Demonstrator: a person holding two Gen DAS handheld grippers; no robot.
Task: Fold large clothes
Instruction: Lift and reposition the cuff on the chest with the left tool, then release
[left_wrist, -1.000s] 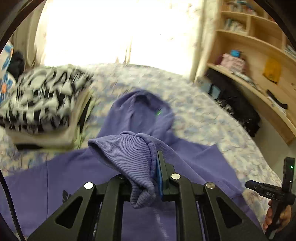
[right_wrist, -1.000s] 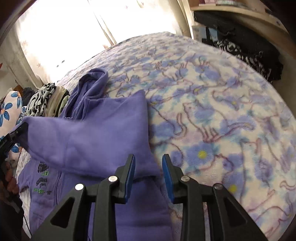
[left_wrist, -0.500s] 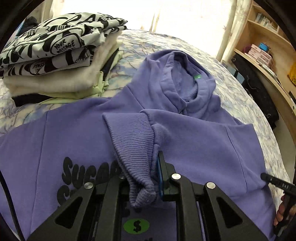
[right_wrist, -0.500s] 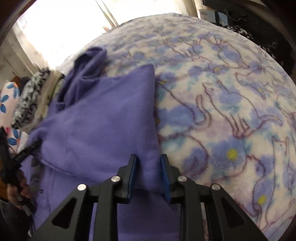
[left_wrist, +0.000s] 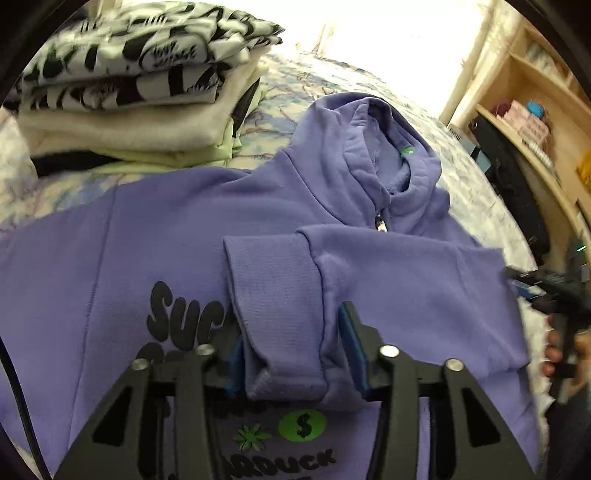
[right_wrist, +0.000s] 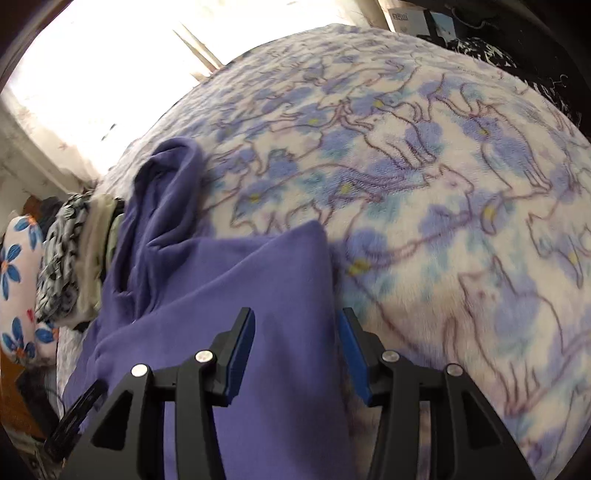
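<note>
Currently: purple hoodie (left_wrist: 221, 221) flat on floral blanket (right_wrist: 443, 184). Sleeve cuff (left_wrist: 273, 288) lies across chest, between parted jaws of left gripper (left_wrist: 295, 354), pointing away. Right gripper (right_wrist: 295, 347) released, straddling folded sleeve edge.

- The hoodie (left_wrist: 155, 236) lies flat on the bed (right_wrist: 461, 206), hood (left_wrist: 373, 147) toward the far edge.
- Its sleeve (left_wrist: 388, 280) lies folded across the chest.
- A stack of folded clothes (left_wrist: 140, 88) sits beyond the hoodie's left shoulder.

One hoodie (left_wrist: 258, 221), one clothes stack (left_wrist: 140, 92), two tongs (left_wrist: 291, 354)
</note>
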